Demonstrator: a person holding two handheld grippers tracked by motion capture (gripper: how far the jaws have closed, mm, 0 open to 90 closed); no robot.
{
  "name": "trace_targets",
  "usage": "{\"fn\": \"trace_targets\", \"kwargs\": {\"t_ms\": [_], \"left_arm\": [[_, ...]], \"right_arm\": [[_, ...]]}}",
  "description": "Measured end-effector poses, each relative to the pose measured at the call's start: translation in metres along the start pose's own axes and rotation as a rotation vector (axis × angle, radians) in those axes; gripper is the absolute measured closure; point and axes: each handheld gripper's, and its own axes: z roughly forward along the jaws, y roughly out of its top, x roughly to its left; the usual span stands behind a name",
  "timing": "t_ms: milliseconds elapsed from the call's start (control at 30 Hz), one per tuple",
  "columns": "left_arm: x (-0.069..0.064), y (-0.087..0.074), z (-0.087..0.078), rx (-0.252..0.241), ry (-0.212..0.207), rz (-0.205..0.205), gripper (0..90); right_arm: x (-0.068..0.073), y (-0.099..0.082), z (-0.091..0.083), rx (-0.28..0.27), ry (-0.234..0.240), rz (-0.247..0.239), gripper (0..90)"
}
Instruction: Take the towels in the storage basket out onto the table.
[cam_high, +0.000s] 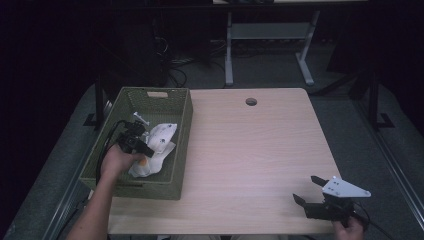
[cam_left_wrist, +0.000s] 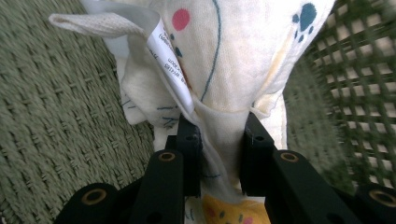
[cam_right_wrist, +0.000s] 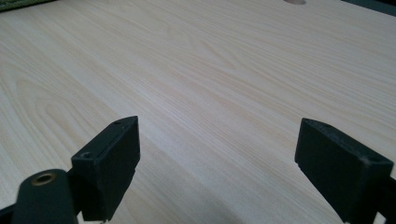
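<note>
A cream cloth (cam_high: 156, 145) printed with small coloured figures lies in the green woven basket (cam_high: 150, 97) at the table's left. My left gripper (cam_high: 148, 150) reaches into the basket and is shut on a bunched fold of that cloth (cam_left_wrist: 233, 60); its black jaws pinch the fabric between them, and a white care label (cam_left_wrist: 170, 60) hangs beside the fold. Near the table's front right corner my right gripper (cam_high: 306, 189) rests low over the bare wood, open, with nothing between its fingers (cam_right_wrist: 112, 158).
The light wooden table (cam_high: 250, 150) has a round cable hole (cam_high: 251, 101) near its far edge. A white desk frame (cam_high: 270, 40) stands on the dark floor beyond. Black cable trails from the left gripper over the basket's left wall.
</note>
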Motion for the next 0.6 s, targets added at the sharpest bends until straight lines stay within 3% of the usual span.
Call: {"fn": "trace_targets", "kwargs": {"t_ms": [67, 100, 200, 300, 467, 600], "left_arm": [[0.000, -0.004, -0.008, -0.036, -0.018, 0.001, 74.1], [0.000, -0.008, -0.016, -0.080, -0.044, -0.003, 74.1], [0.000, -0.011, -0.023, -0.114, -0.056, -0.008, 74.0], [-0.002, -0.018, -0.035, -0.185, -0.112, -0.012, 73.9], [-0.002, -0.023, -0.043, -0.235, -0.145, -0.011, 73.5], [0.002, -0.027, -0.047, -0.292, -0.184, -0.048, 73.5]], "right_arm": [[0.001, 0.000, 0.000, 0.000, -0.002, 0.002, 13.7], [0.001, 0.000, 0.000, -0.001, -0.003, 0.003, 13.7], [0.002, 0.000, 0.000, 0.001, -0.002, 0.002, 13.7], [0.003, 0.001, 0.000, 0.002, -0.002, -0.001, 13.7], [0.004, 0.002, 0.001, 0.000, -0.002, -0.007, 13.7], [0.006, 0.003, 0.000, 0.006, 0.002, -0.015, 13.7]]}}
